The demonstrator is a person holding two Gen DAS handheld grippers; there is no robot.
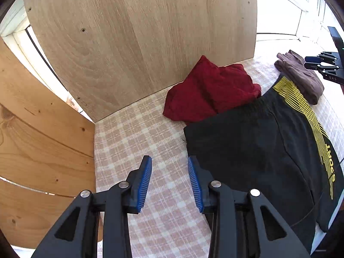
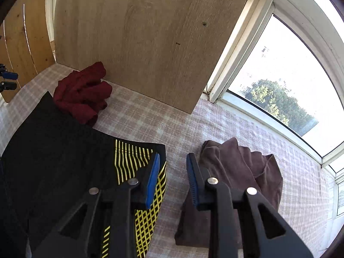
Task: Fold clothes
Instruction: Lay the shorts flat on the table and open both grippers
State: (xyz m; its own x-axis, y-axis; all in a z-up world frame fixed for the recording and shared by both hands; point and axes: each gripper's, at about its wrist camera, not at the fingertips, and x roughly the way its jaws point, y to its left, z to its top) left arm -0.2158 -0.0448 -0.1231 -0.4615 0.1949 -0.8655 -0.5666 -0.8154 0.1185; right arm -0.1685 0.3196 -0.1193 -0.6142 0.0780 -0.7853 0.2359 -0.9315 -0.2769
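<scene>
Evidently both grippers are placed to take the two sides of the black sports shorts [image 1: 247, 150], which lie flat on the checked cloth of the worktop [image 1: 133, 137]. The left gripper [image 1: 169, 172] hangs over bare cloth just beside the shorts' plain edge, its blue pads spread with nothing between them. The right gripper [image 2: 172, 172] is at the opposite edge, by the yellow-striped side panel, one pad over the stripes and the other toward the brown garment [image 2: 236, 172]; its pads also stand apart and pinch nothing. By my reading, each is lined up for a hem or corner so the shorts can be folded over.

A crumpled dark red garment [image 1: 210, 92] sits at the back against the upright wooden board [image 1: 139, 43], touching the shorts' far edge; it and the brown one probably wait their turn.

Yellow letters on the stripe read "SPORT" [image 1: 330, 167]. The far gripper in the left view carries small white letters, seemingly "DAS".
</scene>
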